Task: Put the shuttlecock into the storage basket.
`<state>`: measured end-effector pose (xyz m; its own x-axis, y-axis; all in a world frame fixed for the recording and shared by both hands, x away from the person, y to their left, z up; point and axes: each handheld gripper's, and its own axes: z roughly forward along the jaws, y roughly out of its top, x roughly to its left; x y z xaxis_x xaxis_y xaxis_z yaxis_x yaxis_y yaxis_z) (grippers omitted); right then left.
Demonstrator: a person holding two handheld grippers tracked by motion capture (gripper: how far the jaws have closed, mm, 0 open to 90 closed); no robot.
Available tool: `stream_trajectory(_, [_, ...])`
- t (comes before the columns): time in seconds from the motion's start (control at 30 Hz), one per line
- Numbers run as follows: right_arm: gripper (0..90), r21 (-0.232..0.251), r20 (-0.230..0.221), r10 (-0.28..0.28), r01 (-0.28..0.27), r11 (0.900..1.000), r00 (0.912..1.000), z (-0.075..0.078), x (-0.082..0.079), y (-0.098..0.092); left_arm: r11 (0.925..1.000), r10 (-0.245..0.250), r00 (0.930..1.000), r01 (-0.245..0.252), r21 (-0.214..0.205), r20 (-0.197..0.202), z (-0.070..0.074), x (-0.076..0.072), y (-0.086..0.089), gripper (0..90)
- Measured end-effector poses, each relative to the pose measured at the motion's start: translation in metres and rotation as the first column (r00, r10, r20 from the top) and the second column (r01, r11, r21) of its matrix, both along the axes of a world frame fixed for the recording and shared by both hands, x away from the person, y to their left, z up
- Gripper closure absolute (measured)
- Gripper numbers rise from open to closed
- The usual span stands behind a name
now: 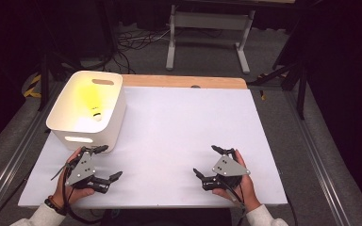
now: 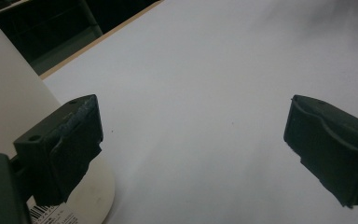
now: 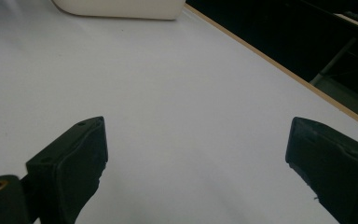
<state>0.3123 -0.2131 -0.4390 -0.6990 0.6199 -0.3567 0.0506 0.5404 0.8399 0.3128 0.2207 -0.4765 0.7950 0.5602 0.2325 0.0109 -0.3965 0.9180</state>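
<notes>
- Presumably light and rigid, the white bin sits at the table's far-left; its handle slot suits gripping.
- Both left gripper and right gripper are spread wide, empty.
- Something yellow inside; unclear what.

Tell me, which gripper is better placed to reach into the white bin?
Left, probably. The left gripper is open right beside the bin, one jaw almost at its wall. The right gripper, also open, sits far across the table.
</notes>
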Motion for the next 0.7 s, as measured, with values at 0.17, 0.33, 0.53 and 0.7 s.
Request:
stream_trajectory(0.17, [6.4, -0.002, 0.003, 0.003, -0.003, 1.0000, 1.0000, -0.0002, -0.0003, -0.0003, 1.0000, 0.002, 1.0000, -0.002, 0.008, 0.003, -0.0002, -0.0001, -0.0008, 5.3])
stream_trajectory(0.33, [6.5, -0.005, 0.001, 0.003, -0.003, 1.0000, 1.0000, -0.0010, 0.0009, -0.0005, 1.0000, 0.002, 1.0000, -0.002, 0.008, -0.002, -0.0008, 0.0014, -0.0005, 5.3])
stream_trajectory(0.53, [6.6, -0.007, -0.006, -0.002, 0.001, 1.0000, 1.0000, -0.0023, 0.0011, -0.0010, 0.9992, 0.002, 1.0000, -0.002, 0.039, 0.005, -0.0027, 0.0038, -0.0019, 5.8])
stream_trajectory(0.7, [6.6, 0.001, -0.010, -0.006, 0.006, 1.0000, 0.9999, -0.0026, 0.0032, -0.0026, 0.9994, 0.010, 1.0000, -0.009, 0.033, -0.002, -0.0032, 0.0040, -0.0019, 5.9])
